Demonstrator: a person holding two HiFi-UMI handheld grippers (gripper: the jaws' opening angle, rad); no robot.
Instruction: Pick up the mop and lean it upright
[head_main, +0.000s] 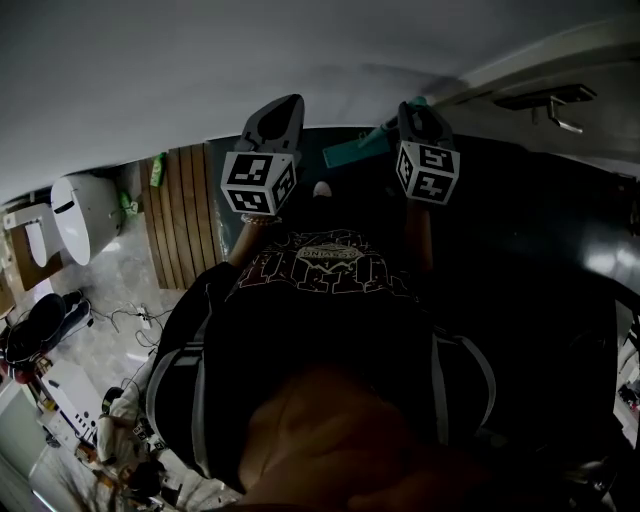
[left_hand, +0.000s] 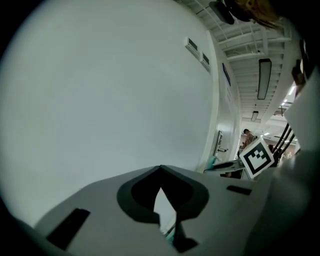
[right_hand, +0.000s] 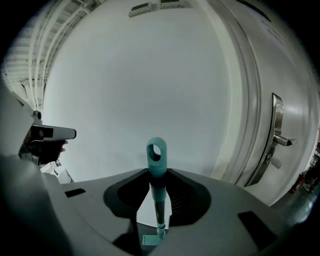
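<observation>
The mop stands nearly upright against the white wall (right_hand: 150, 90). Its dark handle (right_hand: 159, 200) ends in a teal loop (right_hand: 156, 152), and its teal head (right_hand: 149, 240) rests on the floor below. The handle runs up through the gap of my right gripper (right_hand: 152, 207), whose jaws stand apart with space on both sides of it. In the head view the teal head (head_main: 355, 150) lies at the wall's foot between my left gripper (head_main: 275, 120) and my right gripper (head_main: 425, 120). My left gripper (left_hand: 162, 202) faces the bare wall, jaws slightly apart and empty.
A white door with a metal lever handle (right_hand: 280, 140) is just right of the mop. A wooden slatted panel (head_main: 180, 215) and a white appliance (head_main: 85, 215) stand at the left, with cables and clutter (head_main: 130, 320) on the pale floor. The floor underfoot is dark.
</observation>
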